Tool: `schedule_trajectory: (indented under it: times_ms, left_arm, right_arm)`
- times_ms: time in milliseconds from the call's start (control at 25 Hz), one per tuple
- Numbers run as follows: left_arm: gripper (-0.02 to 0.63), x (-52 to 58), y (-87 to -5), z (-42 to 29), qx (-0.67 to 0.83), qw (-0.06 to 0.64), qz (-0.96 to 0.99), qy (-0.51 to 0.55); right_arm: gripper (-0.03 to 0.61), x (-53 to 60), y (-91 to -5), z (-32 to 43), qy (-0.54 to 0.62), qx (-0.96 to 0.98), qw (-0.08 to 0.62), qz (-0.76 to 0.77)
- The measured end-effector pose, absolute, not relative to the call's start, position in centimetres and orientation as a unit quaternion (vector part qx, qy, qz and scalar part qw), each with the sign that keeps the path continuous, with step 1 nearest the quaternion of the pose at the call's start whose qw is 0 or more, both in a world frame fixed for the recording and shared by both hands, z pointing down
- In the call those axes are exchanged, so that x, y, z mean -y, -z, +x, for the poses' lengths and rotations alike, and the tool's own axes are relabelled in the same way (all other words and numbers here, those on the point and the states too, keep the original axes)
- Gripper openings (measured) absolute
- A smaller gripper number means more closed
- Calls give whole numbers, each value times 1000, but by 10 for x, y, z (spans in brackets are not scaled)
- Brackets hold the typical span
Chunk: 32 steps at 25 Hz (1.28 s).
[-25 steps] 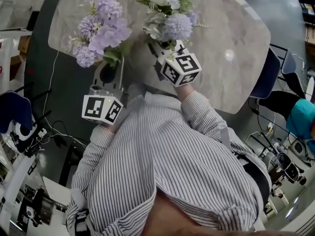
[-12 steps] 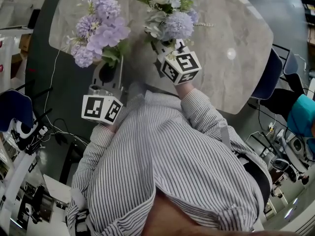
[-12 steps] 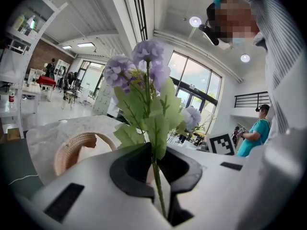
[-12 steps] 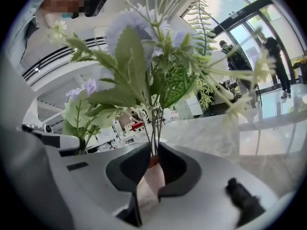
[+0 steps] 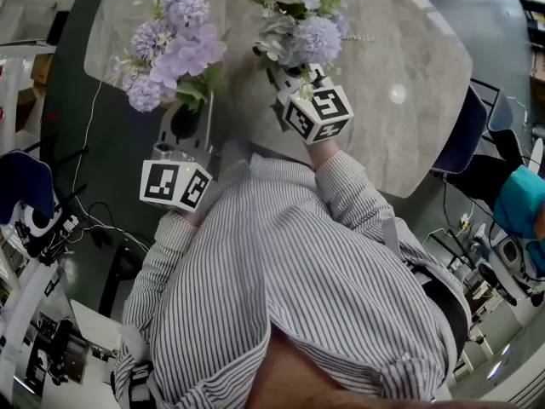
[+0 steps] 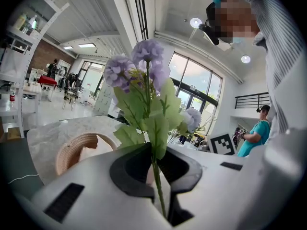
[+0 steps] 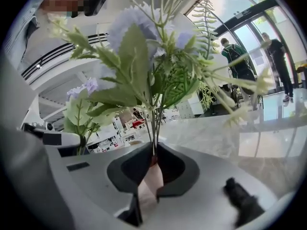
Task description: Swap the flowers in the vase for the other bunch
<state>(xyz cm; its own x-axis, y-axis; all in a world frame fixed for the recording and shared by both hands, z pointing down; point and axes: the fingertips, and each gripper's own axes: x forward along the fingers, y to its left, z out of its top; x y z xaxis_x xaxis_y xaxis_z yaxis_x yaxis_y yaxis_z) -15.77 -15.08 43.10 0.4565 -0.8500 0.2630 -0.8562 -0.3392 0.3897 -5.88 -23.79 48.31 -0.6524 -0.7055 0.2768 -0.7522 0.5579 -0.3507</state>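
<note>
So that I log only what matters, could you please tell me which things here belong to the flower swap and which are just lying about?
Job: purple bunch in left gripper; mixed bunch in right gripper, whose jaws have just been closing on its stems; woven pot, perhaps the vase.
Lying about: blue chair at right; bystander in teal.

Green stems of a lilac bunch between the just-closed jaws of the right gripper

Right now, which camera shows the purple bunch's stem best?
The left gripper view: the stem runs down between the left gripper's shut jaws. The head view shows only blooms and leaves from above; the right gripper view shows the bunch small, at left.
</note>
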Motion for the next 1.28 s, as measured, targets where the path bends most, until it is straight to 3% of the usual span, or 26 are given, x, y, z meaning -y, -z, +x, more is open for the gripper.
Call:
schedule_trajectory:
  times_ms: [1280]
  left_arm:
    - [41, 159, -382, -141, 503, 175, 846, 36]
  right_arm:
    - [40, 238, -385, -28, -160, 899, -4, 407]
